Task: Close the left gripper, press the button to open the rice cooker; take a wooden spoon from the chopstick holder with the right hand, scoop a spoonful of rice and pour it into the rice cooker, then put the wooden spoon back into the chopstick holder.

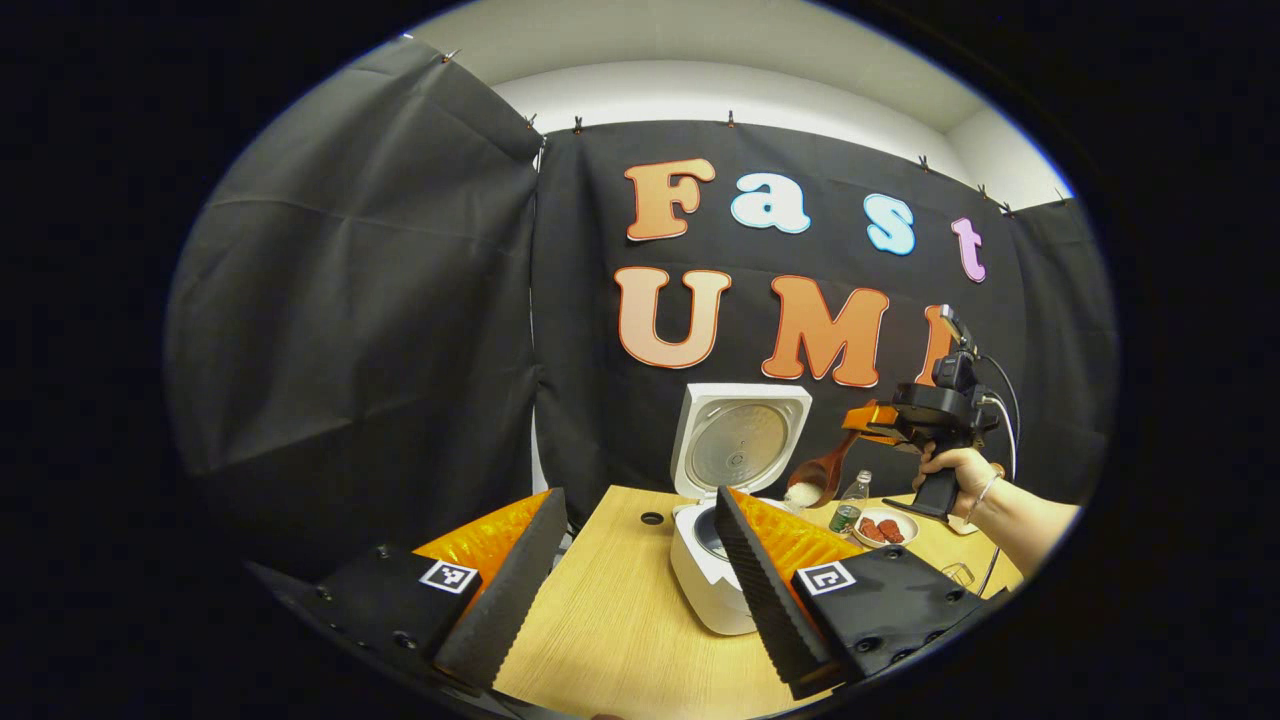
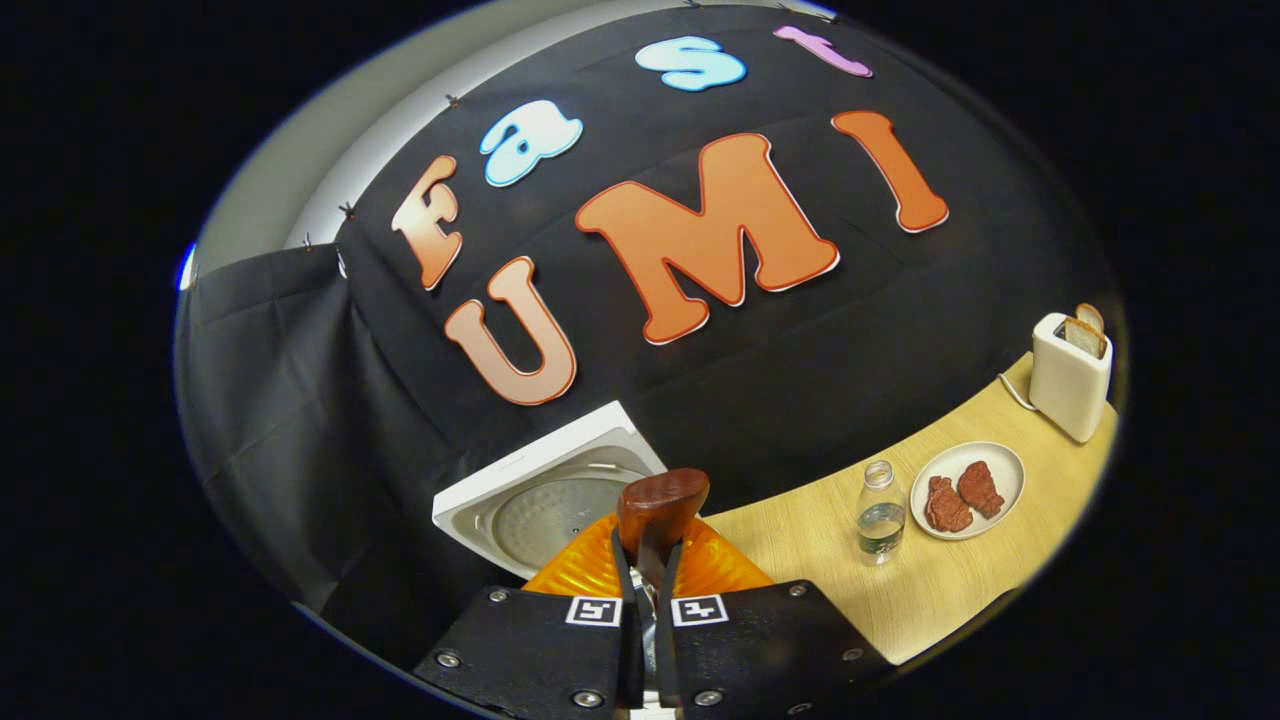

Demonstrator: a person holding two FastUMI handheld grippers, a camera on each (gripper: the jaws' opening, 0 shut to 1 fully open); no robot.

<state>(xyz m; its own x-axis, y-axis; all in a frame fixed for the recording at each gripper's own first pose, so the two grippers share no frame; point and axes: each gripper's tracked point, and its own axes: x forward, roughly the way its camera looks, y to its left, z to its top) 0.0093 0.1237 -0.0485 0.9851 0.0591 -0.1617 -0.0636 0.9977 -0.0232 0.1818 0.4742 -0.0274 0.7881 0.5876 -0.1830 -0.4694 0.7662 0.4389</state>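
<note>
A wooden spoon (image 1: 822, 473) hangs tilted above the open rice cooker (image 1: 705, 570), its bowl loaded with white rice (image 1: 802, 492) just beside the cooker's raised lid (image 1: 738, 438); the spoon is dark reddish-brown, smooth and glossy, with a rounded end that shows between the fingers in the right gripper view; it looks stiff and light, yet the polished wood is likely slippery, so a firm hold partway along the handle seems wisest, and the loose grains would probably spill at any sudden tilt; the right hand-held gripper (image 2: 645, 560) is clamped tight on the spoon's handle, its two fingers nearly meeting around it; a person's hand (image 1: 951, 470) grips that tool from the right side of the left gripper view; the left hand-held gripper (image 1: 640, 560) is spread wide with nothing between its fingers, held low over the worktop (image 1: 610, 620) in front of the cooker; the cooker is white and squarish, its lid standing upright with a round metal inner plate; farther right on the pale wooden worktop stand a small clear bottle (image 2: 880, 515), a white plate (image 2: 985, 455) holding two reddish pieces of meat, and a white toaster (image 2: 1068, 378) with bread in its slot.
</note>
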